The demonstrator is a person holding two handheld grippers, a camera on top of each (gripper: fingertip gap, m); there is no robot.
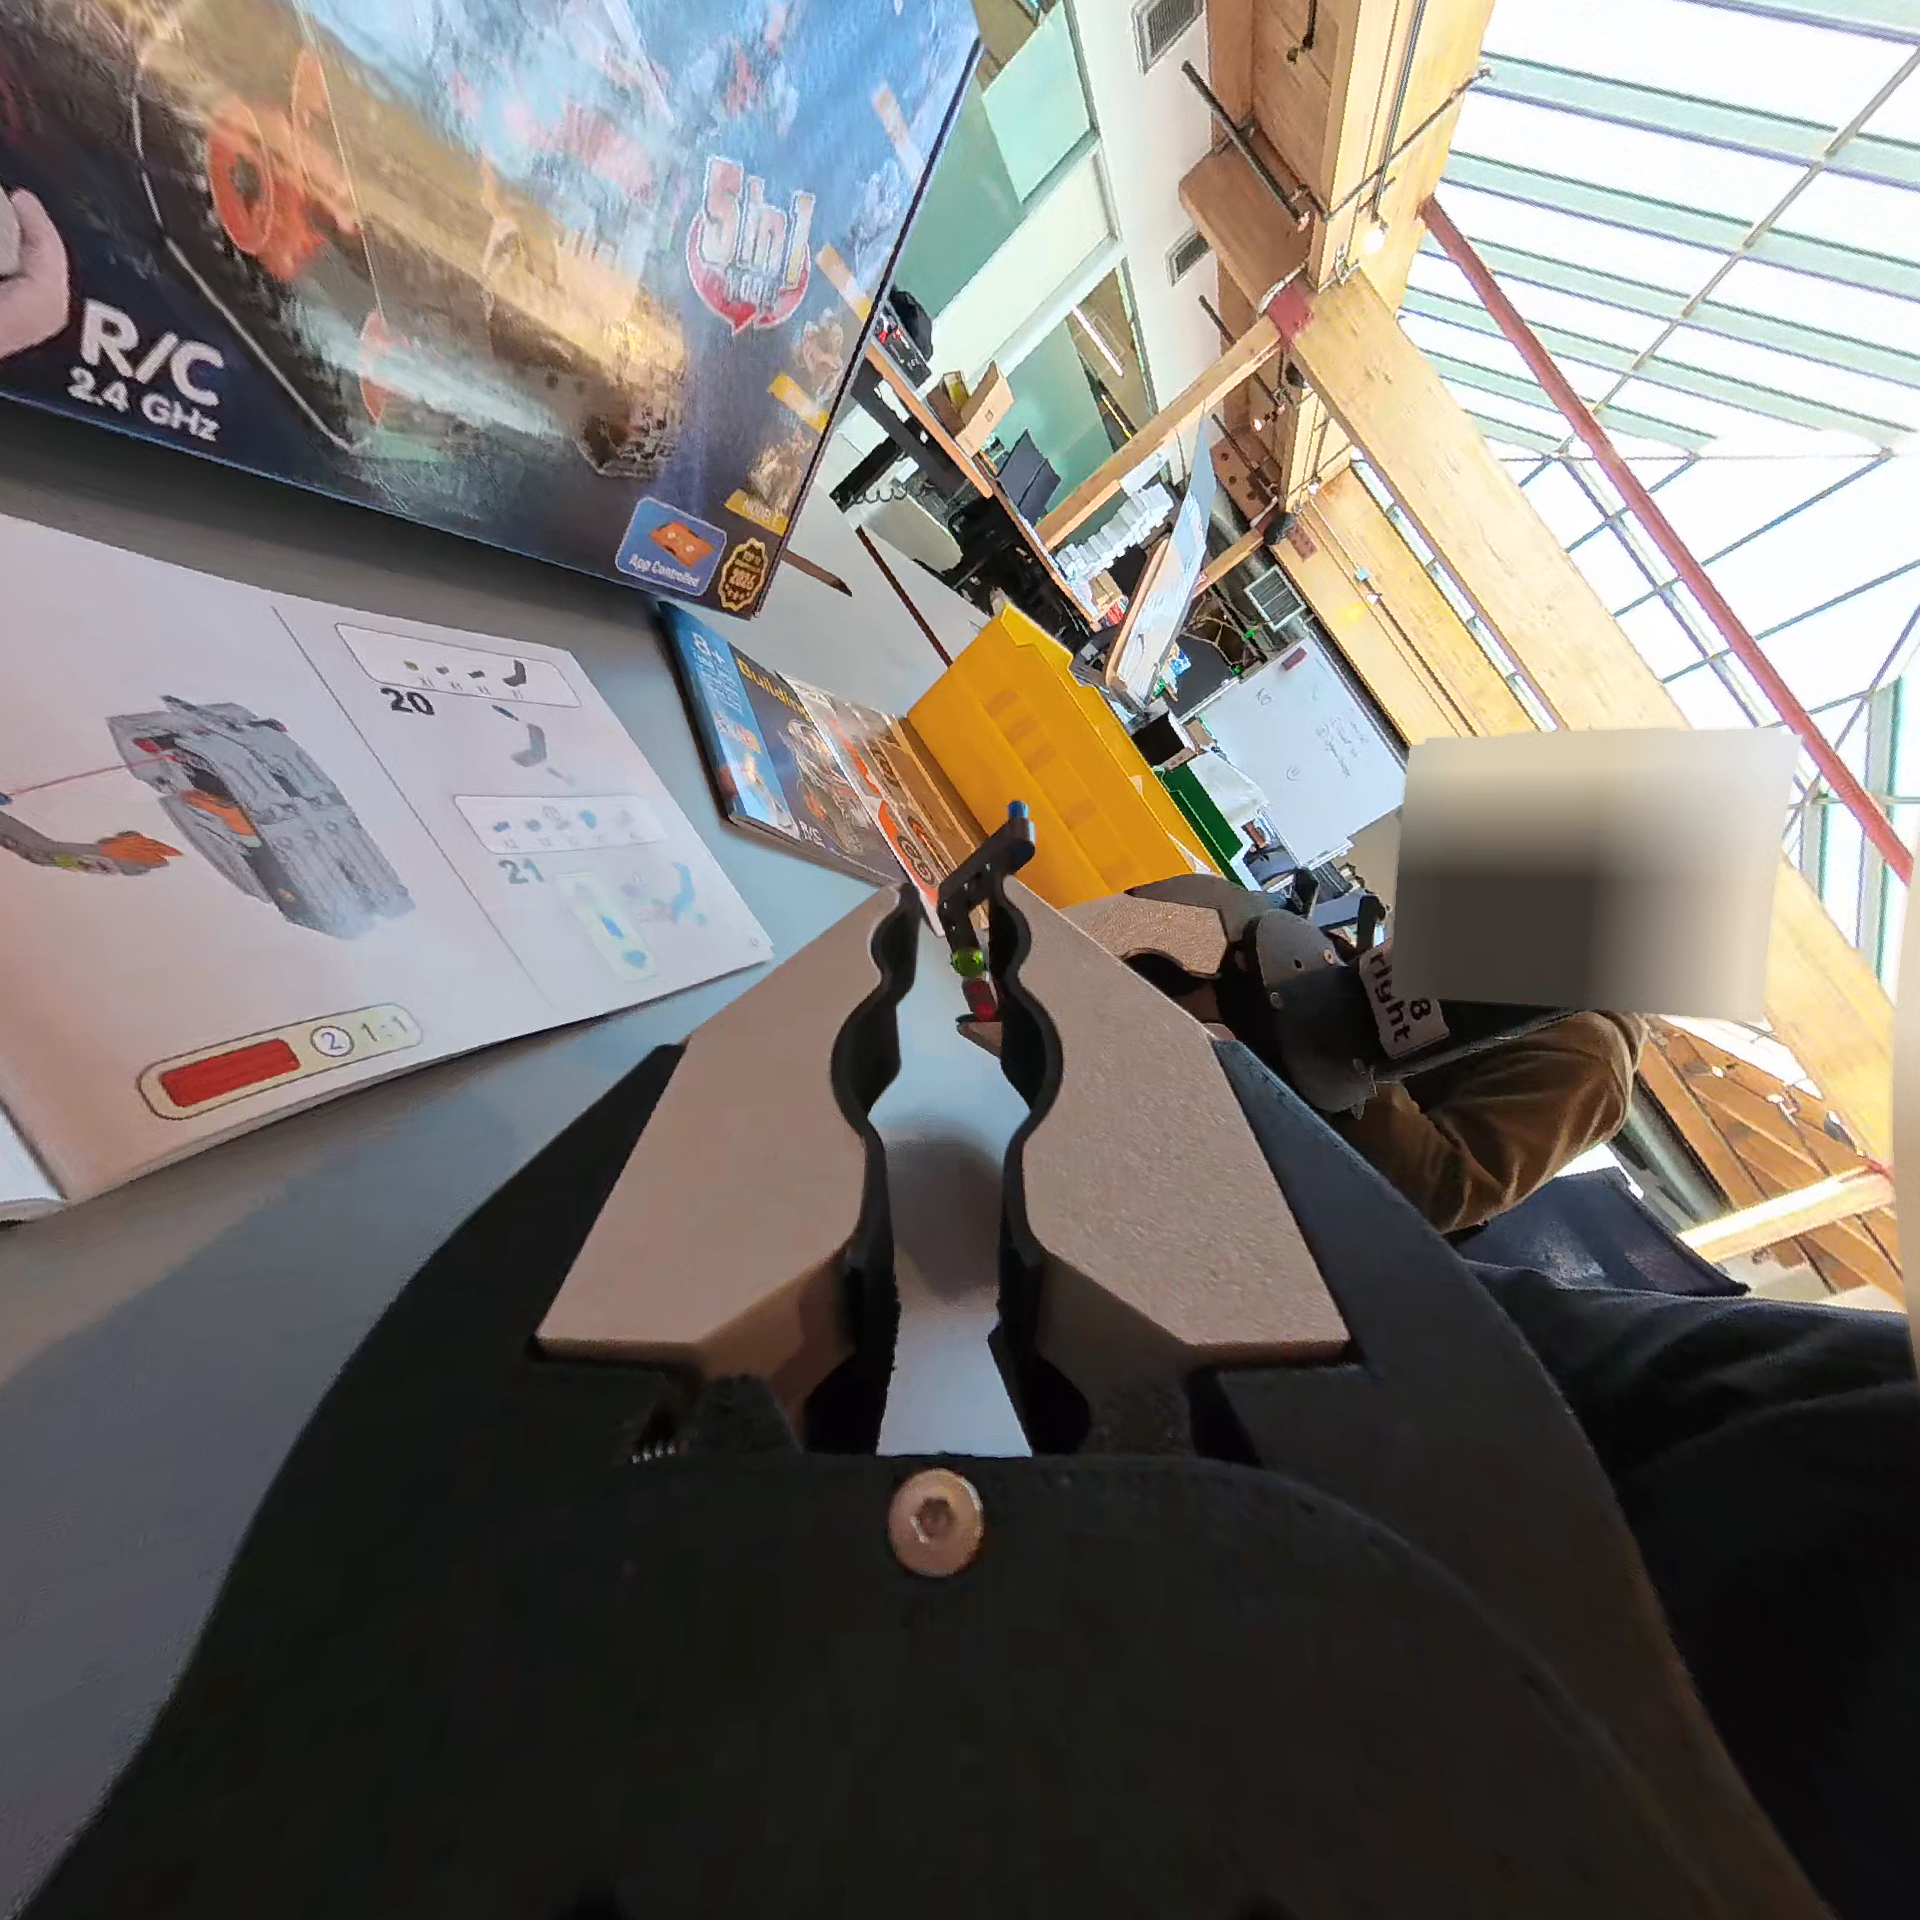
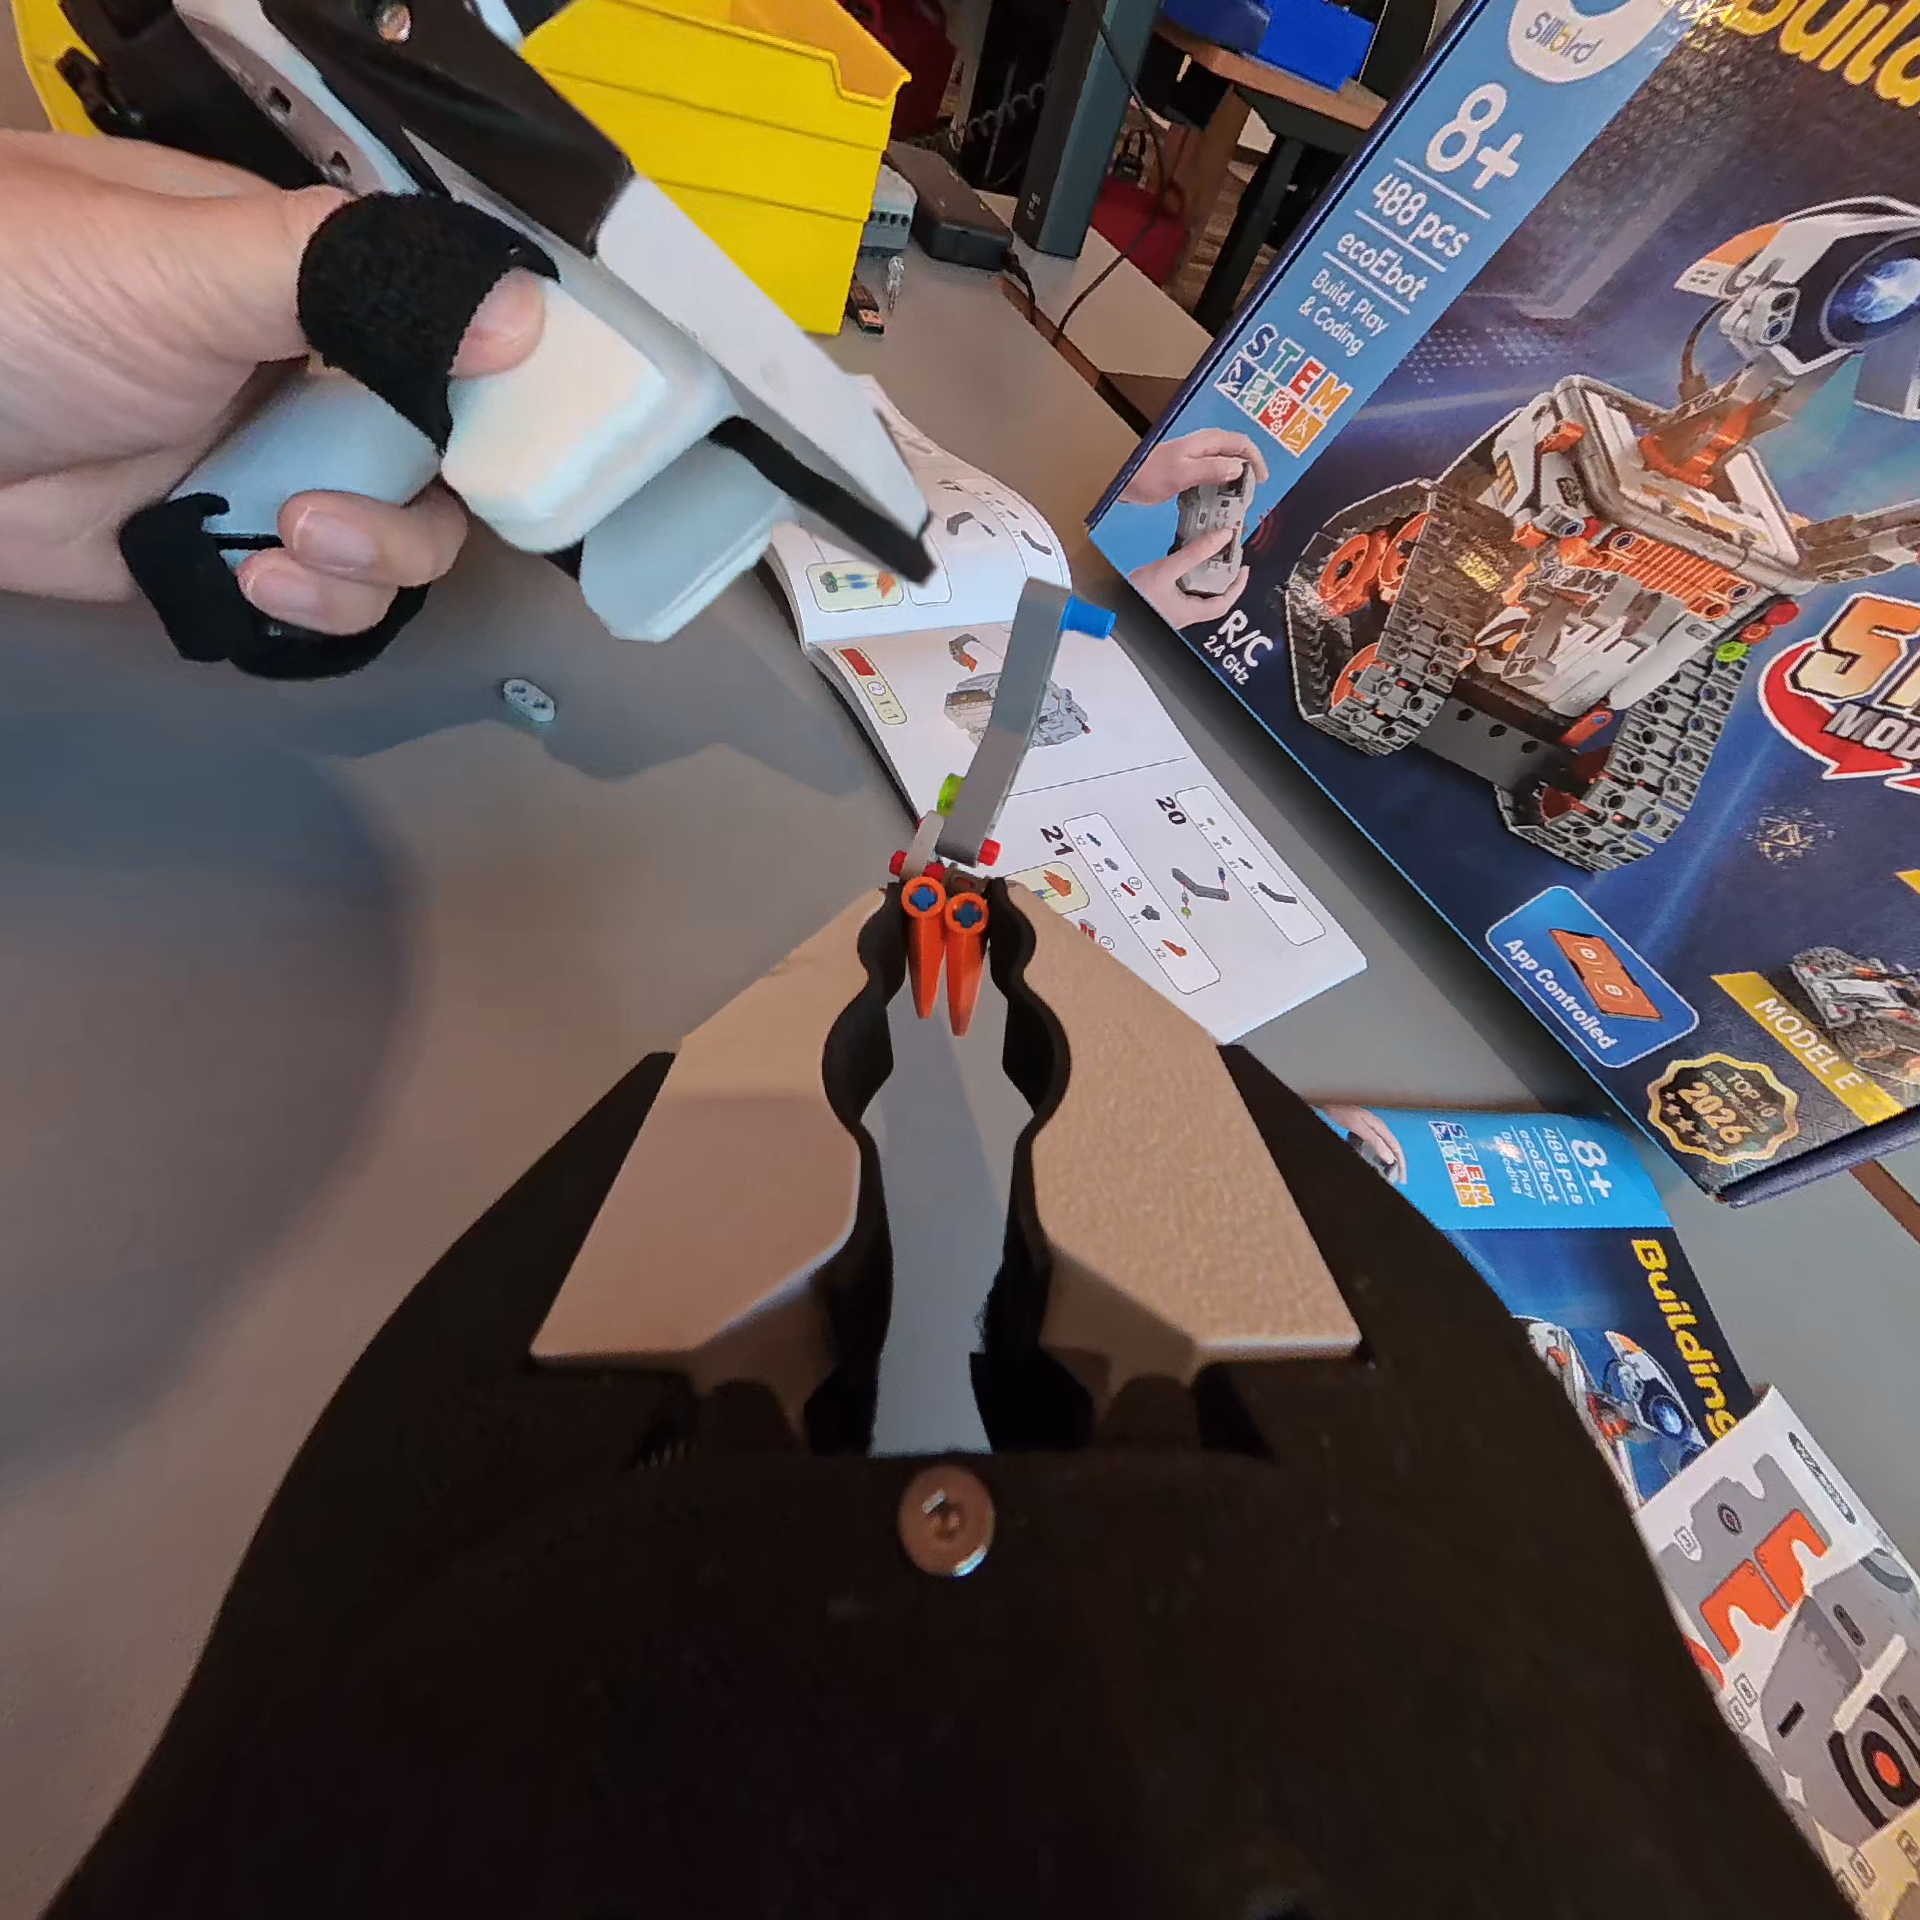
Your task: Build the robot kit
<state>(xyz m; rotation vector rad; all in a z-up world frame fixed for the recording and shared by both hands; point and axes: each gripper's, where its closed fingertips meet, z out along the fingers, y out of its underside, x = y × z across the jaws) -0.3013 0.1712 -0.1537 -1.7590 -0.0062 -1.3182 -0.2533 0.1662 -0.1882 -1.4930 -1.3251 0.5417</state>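
Grey table (image 2: 260, 935) under it all; the big toy box (image 2: 1558, 623) stands on it, our landmark. Just in front of the box lies the open manual (image 2: 1143, 883); a smaller booklet (image 2: 1558, 1299) lies near the box's corner; a yellow bin (image 2: 748, 156) sits well behind the manual. Right hand-held gripper (image 2: 940, 914) hovers above the table in front of the box, clamped on two orange claw pieces (image 2: 945, 966) at the base of a small arm assembly (image 2: 1003, 748); its grey beam runs up and away from the fingertips, roughly along the gripper's axis, toward the manual, blue pin at the far tip. Left hand-held gripper (image 1: 951, 914) comes in from the side away from the box; its jaws look slightly parted, holding nothing, tips near the beam's upper end. One loose grey link (image 2: 528, 701) lies on the table, well apart from the box.
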